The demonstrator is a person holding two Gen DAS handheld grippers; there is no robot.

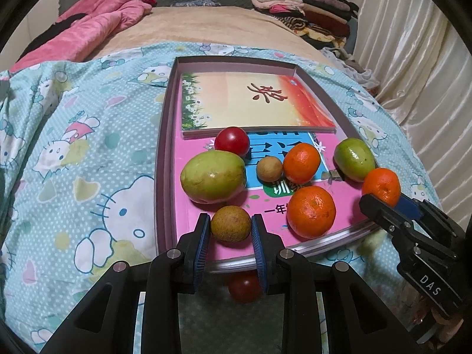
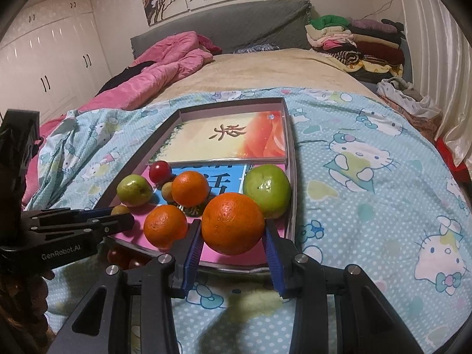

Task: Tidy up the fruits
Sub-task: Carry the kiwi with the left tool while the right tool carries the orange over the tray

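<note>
A shallow box (image 1: pixel 165 153) with books inside lies on the bed. In it are a red tomato (image 1: pixel 231 141), a large green fruit (image 1: pixel 213 176), a small brown fruit (image 1: pixel 269 169), two oranges (image 1: pixel 301 162) (image 1: pixel 311 211) and a second green fruit (image 1: pixel 354 159). My left gripper (image 1: pixel 230 224) is shut on a brown longan (image 1: pixel 230 223) over the box's near edge. My right gripper (image 2: pixel 233 233) is shut on an orange (image 2: pixel 233 227), also seen in the left wrist view (image 1: pixel 381 186), above the box's near right corner. Red tomatoes (image 1: pixel 244 289) lie on the bed below the box edge.
The box sits on a Hello Kitty sheet (image 1: pixel 88 177). A pink quilt (image 2: pixel 165 67) lies at the back left, folded clothes (image 2: pixel 354 41) at the back right. A curtain (image 1: pixel 413 59) hangs along the right. White wardrobes (image 2: pixel 44 67) stand at far left.
</note>
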